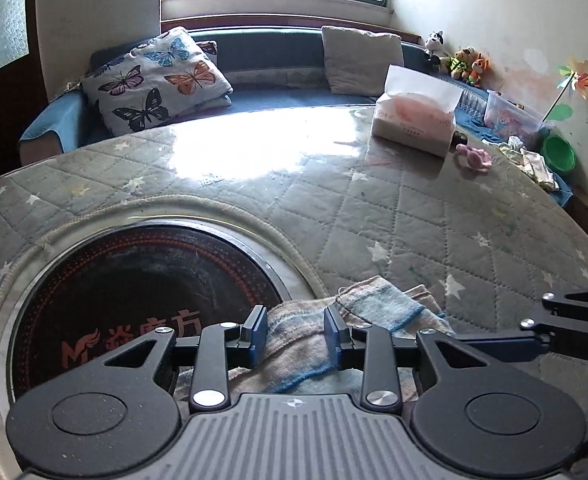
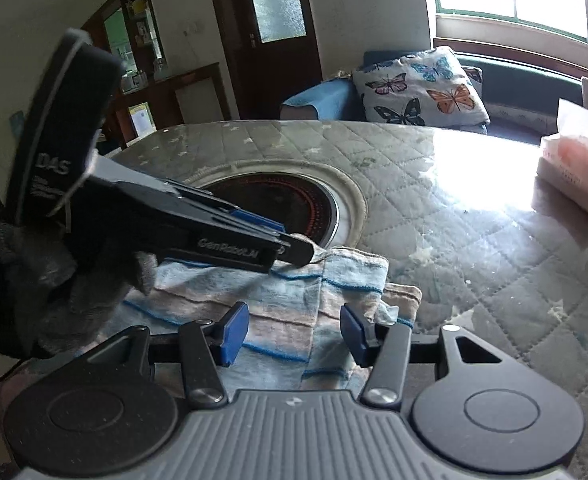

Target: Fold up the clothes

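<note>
A striped blue, pink and white cloth (image 2: 278, 312) lies folded on the quilted table (image 2: 473, 240), beside the round black plate. My left gripper (image 1: 295, 336) reaches over the cloth's far edge. Its blue pads (image 1: 258, 330) stand apart, the cloth (image 1: 294, 356) shows between them, and I see no pinch. From the right wrist view the left gripper (image 2: 290, 242) comes in from the left, held by a grey-gloved hand (image 2: 54, 276), its tip at the cloth's far edge. My right gripper (image 2: 294, 334) hangs open over the cloth's near part, a white corner beside its right pad (image 2: 351, 330). The right gripper (image 1: 489, 346) enters the left wrist view from the right.
A round black heating plate (image 1: 134, 292) is set into the table left of the cloth. A tissue pack (image 1: 413, 128) and a pink toy (image 1: 473, 156) sit at the far right. Behind the table stands a sofa with a butterfly cushion (image 1: 154, 80). A green bowl (image 1: 559, 152) sits past the right edge.
</note>
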Action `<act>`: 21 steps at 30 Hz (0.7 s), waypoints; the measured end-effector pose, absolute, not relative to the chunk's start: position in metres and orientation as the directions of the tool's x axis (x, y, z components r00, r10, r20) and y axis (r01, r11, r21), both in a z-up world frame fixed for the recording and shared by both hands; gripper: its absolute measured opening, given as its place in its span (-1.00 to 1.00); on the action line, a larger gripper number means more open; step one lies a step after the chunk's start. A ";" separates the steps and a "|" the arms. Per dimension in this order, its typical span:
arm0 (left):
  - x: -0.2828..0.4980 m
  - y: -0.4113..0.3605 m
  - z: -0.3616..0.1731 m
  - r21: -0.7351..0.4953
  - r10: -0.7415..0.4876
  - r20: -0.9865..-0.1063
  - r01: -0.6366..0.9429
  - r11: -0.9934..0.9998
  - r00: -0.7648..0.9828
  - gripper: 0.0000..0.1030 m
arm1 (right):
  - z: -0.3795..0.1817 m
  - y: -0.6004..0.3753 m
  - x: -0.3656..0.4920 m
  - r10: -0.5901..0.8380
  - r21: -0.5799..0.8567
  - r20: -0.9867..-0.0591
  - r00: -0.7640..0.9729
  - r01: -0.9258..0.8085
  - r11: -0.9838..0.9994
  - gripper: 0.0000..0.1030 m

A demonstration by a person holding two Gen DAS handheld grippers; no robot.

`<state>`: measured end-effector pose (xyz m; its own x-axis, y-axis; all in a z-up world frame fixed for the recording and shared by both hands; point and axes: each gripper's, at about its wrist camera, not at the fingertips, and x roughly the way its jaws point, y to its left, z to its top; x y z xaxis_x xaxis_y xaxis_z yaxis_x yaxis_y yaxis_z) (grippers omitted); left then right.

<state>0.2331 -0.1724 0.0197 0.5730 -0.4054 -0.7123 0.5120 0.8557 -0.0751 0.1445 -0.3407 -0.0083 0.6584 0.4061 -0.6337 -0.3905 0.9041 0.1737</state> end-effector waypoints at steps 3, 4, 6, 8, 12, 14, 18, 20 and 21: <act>0.222 -0.166 0.026 -0.082 -0.414 -0.704 0.513 0.854 0.576 -0.34 | -0.003 -0.340 0.131 0.404 0.151 -0.636 0.657 -0.408 0.900 0.00; 0.217 -0.163 0.029 -0.085 -0.420 -0.701 0.517 0.852 0.577 -0.34 | -0.002 -0.339 0.126 0.398 0.137 -0.639 0.658 -0.411 0.901 0.00; 0.204 -0.158 0.034 -0.086 -0.430 -0.693 0.525 0.847 0.579 -0.34 | 0.000 -0.339 0.118 0.390 0.122 -0.643 0.659 -0.415 0.902 0.00; 0.190 -0.152 0.038 -0.083 -0.437 -0.686 0.534 0.841 0.581 -0.33 | 0.002 -0.339 0.109 0.392 0.123 -0.641 0.660 -0.416 0.901 0.00; 0.158 -0.137 0.043 -0.080 -0.444 -0.680 0.543 0.836 0.584 -0.32 | 0.004 -0.341 0.092 0.398 0.135 -0.630 0.667 -0.410 0.902 0.00; 0.143 -0.130 0.043 -0.073 -0.439 -0.679 0.541 0.838 0.588 -0.29 | 0.005 -0.340 0.082 0.399 0.133 -0.618 0.677 -0.410 0.902 0.01; 0.110 -0.117 0.042 -0.054 -0.437 -0.671 0.548 0.834 0.599 -0.29 | 0.010 -0.336 0.062 0.419 0.134 -0.591 0.689 -0.429 0.893 0.01; 0.096 -0.112 0.037 -0.036 -0.427 -0.674 0.551 0.834 0.603 -0.29 | 0.010 -0.334 0.055 0.433 0.140 -0.585 0.686 -0.440 0.887 0.01; 0.091 -0.110 0.035 -0.035 -0.422 -0.680 0.549 0.835 0.600 -0.29 | 0.009 -0.333 0.052 0.435 0.139 -0.584 0.685 -0.443 0.886 0.01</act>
